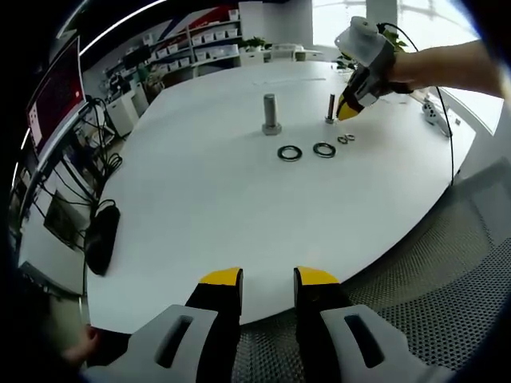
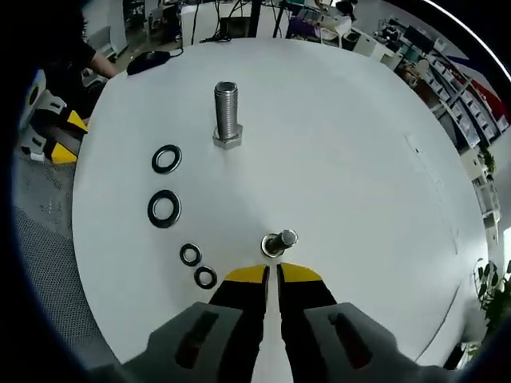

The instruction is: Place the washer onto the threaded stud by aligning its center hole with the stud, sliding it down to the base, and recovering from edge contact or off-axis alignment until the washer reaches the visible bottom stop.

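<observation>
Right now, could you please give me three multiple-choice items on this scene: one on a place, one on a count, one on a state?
1. The right gripper tips are nearest to: A the large bolt; B the small stud; C the table edge.
2. Loose washers lying on the table: A two; B four; C six.
3. The left gripper is: A open, empty; B shut on a washer; C shut on a bolt.

B: the stud stands just ahead of its tips.
B: two large, two small.
A: its jaws stand apart, with nothing between them.
</observation>
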Tool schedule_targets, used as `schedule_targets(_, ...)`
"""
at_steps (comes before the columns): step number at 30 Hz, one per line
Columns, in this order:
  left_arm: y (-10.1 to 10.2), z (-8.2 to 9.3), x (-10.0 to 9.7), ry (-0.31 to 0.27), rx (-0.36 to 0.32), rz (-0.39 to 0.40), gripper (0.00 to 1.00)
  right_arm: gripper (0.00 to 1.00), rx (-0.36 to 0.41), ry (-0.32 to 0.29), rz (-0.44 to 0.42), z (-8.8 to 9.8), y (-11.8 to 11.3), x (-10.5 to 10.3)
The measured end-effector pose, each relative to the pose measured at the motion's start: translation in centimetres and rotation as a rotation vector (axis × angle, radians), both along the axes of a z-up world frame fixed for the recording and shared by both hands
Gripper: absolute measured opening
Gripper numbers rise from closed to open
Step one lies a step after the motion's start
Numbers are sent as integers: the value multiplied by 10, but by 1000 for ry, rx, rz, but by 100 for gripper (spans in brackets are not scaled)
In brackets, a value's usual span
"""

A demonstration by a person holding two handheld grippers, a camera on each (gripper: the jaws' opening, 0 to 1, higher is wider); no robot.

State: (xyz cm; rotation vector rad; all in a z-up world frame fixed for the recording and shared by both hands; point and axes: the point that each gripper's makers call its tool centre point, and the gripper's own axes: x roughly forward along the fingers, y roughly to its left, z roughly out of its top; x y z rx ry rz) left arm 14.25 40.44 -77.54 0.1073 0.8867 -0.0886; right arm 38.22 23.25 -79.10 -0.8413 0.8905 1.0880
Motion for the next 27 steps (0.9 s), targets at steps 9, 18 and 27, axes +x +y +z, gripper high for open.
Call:
schedule_targets(9, -1, 0, 0, -1, -1, -3, 23, 18, 4, 7, -18, 0, -7, -8)
schedule_targets(18, -1, 0, 1, -4, -3, -5, 23, 18, 19, 23, -8, 4, -7, -19)
schedule_targets(27, -1, 0, 0, 5, -4, -4, 23, 19, 12, 41, 15, 4, -5, -32)
